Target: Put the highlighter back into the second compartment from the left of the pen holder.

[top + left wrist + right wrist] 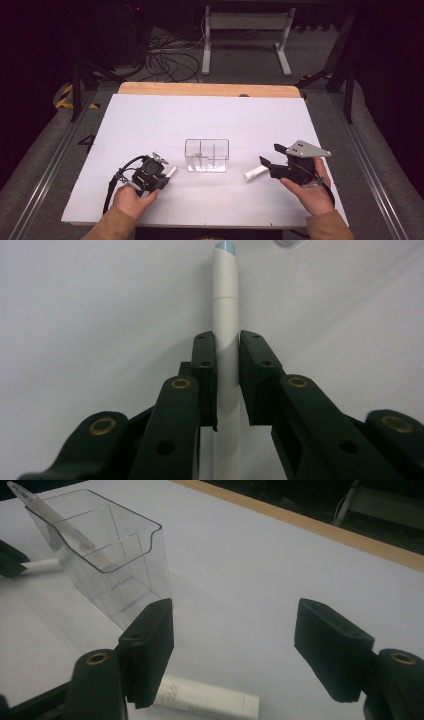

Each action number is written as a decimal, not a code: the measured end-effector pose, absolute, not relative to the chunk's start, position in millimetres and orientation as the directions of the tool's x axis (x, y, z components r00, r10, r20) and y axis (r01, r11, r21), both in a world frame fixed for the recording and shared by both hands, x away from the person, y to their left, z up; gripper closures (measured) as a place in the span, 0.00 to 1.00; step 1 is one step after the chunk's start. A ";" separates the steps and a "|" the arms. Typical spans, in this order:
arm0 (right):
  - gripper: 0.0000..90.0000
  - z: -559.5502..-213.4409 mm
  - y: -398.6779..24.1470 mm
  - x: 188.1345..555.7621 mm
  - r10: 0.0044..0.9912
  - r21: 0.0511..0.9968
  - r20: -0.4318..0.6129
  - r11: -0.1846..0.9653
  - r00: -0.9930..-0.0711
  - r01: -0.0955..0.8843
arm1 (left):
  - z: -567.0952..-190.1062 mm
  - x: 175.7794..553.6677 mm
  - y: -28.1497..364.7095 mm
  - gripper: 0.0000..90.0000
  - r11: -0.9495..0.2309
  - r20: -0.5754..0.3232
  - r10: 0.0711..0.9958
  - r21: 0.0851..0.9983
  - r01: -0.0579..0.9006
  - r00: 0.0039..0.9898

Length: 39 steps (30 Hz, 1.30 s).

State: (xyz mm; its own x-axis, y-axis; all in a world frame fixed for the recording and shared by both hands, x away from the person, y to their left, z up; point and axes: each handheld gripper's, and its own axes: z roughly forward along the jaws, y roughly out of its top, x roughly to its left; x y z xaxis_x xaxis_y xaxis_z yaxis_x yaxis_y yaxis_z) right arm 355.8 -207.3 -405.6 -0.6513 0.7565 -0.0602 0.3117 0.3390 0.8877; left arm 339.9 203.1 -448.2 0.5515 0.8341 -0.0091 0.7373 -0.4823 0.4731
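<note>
White marker (pixel 226 315) with a pale blue end lies on the table (pixel 150 120), near-left of the clear organizer; I see no readable print on it. My left gripper (pixel 161 176) pinches its barrel. Right gripper (pixel 267 161) stands spread, holding nothing, over a white tube (pixel 205 697) with unreadable small print. Clear divided organizer (pixel 207 155) in the middle holds one clear pen (pixel 50 515), leaning.

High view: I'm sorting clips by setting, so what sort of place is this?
Probably a lab or recording workshop: a white-topped table stands on grey floor, loose cables trail behind it, and a desk frame sits against dark surroundings.
</note>
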 end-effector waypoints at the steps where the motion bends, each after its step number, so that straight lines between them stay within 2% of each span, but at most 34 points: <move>1: 0.37 -405.6 -207.3 355.8 0.757 0.888 -0.060 0.339 -0.651 0.312 | -445.9 338.9 203.5 0.87 -0.482 -0.008 0.833 0.481 0.732 0.553; 39: 0.37 -406.1 -207.1 356.2 0.758 0.886 -0.062 0.341 -0.649 0.313 | -403.0 318.6 213.7 0.87 -0.442 0.023 0.820 0.660 0.608 0.572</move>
